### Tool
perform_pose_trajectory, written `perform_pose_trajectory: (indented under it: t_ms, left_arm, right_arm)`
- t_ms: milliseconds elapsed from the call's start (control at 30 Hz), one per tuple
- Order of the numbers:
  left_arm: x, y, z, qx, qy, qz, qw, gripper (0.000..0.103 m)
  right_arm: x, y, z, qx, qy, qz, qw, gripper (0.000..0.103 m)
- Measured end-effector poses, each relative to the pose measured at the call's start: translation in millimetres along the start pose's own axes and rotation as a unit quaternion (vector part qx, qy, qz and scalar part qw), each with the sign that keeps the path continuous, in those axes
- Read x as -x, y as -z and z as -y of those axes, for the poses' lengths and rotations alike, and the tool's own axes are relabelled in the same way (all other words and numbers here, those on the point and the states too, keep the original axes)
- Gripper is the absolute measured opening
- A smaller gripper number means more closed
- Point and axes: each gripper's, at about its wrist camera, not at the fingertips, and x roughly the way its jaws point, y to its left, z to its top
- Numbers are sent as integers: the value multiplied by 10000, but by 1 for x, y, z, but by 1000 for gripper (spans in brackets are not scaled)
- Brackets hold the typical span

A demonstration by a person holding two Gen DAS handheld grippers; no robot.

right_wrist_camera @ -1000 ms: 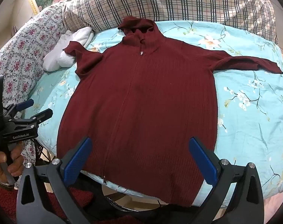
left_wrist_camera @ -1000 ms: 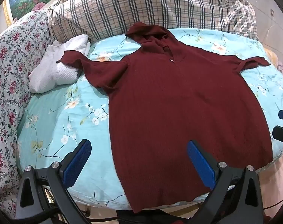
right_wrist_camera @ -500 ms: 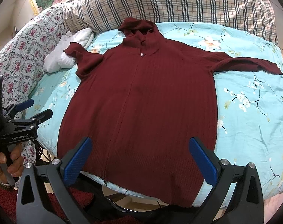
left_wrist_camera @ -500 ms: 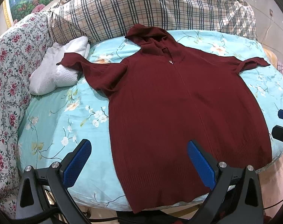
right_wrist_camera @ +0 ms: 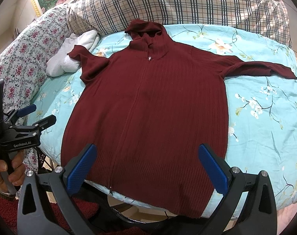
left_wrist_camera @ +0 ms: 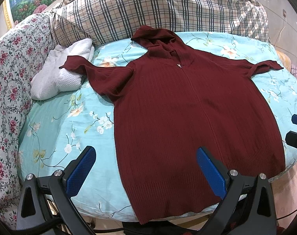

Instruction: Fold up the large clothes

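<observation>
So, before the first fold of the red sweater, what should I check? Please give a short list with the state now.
1. Sweater lies flat, front up: ok.
2. Zip closed along the front: ok.
3. Sleeves spread flat: not ok; the left sleeve is bunched and its cuff rests on the white cloth.
4. Hood flat: not ok, it is rumpled.
5. Left tool open, holding nothing: ok.
6. Right tool open, holding nothing: ok.
</observation>
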Motion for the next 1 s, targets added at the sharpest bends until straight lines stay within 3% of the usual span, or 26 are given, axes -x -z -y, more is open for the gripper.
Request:
perform_pose_trajectory:
  t_ms: [433,567,1000]
  left_arm:
    - [-4,-1,-1,7,22,-56,10000,103]
    - [-7,-1,-3,14,49,-98,9999,103]
    - [-35,-11,-4,229,382,-129,9989,103]
  right_arm:
    - [3,-3,1,-143,-177,-27,9997,103]
    - [0,-4,2,10,94,-169,9998,103]
    - [-7,-5,36,-457,47,276,9986,103]
